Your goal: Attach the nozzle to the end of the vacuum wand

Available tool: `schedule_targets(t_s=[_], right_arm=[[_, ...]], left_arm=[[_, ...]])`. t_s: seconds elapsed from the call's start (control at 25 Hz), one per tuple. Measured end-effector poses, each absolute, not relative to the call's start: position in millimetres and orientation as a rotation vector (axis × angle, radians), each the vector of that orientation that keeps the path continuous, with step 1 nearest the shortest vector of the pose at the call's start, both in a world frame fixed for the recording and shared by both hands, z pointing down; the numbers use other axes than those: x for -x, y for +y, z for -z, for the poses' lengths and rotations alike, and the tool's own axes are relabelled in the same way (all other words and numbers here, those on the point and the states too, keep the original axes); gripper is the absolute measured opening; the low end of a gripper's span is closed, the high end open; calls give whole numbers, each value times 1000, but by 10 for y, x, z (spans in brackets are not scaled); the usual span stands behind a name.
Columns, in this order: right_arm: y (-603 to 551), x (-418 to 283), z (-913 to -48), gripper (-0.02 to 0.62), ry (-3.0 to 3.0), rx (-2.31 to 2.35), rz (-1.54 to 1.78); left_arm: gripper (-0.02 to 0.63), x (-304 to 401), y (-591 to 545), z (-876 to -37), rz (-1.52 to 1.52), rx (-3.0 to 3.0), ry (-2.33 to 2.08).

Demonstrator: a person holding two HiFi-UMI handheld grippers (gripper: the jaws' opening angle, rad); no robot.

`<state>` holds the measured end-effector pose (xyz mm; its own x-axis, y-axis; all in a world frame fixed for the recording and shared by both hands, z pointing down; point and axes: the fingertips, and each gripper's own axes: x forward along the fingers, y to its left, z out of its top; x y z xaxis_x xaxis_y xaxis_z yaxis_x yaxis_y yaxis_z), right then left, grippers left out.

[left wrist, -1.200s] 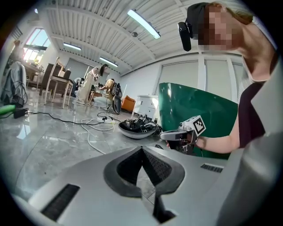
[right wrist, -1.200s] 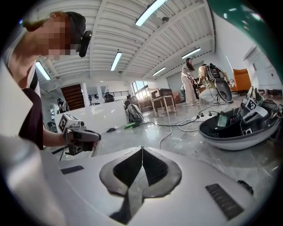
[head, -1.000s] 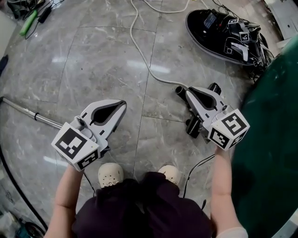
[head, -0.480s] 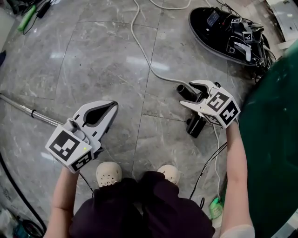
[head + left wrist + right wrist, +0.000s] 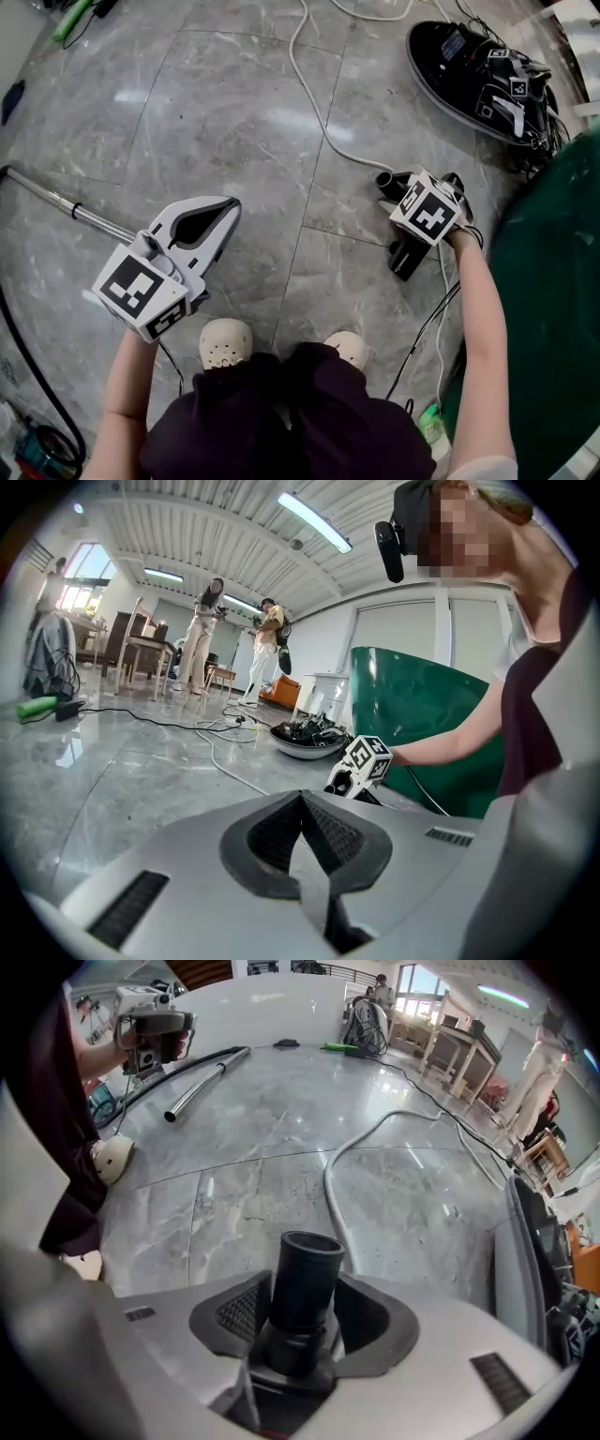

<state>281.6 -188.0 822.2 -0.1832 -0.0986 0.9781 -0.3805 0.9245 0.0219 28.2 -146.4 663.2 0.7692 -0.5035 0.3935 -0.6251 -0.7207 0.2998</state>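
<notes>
The floor is made of big grey stone tiles, smooth and shiny, with pale veins. The vacuum wand is a thin, shiny metal pipe. It is laid flat on the floor at the left, and its near end is hidden behind the left hand-held gripper in the head view. The nozzle is black plastic with a round, hollow tube at one end. It is found on the floor at the right, well apart from the wand.

The right hand-held gripper is pointed down at the nozzle. Its jaws have just been closing, and the black tube is clasped between them, with the ribbed dark pads laid against both of its sides. The left hand-held gripper is made of smooth pale plastic. Its jaws are pressed together and nothing is held in them.

A white cable is curled across the floor from the far side toward the nozzle. A black dish full of tangled gear is seen at the far right. A big green thing is stood at the right, close to the right arm. Two pale shoes are seen at the near edge.
</notes>
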Motion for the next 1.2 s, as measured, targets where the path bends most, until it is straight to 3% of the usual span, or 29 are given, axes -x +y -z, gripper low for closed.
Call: schedule_targets(t_s=[0.44,1.2], right_arm=[[-1722,-2489,-8023,189,-1798,-319,-242],[-1073,-405,-7490,184,-2078,179,33]], left_arm=[[3,99,-1484,-6685,-380,-2479,-957],[3,1245,-1164,-6872,-358,-2178,-1364]])
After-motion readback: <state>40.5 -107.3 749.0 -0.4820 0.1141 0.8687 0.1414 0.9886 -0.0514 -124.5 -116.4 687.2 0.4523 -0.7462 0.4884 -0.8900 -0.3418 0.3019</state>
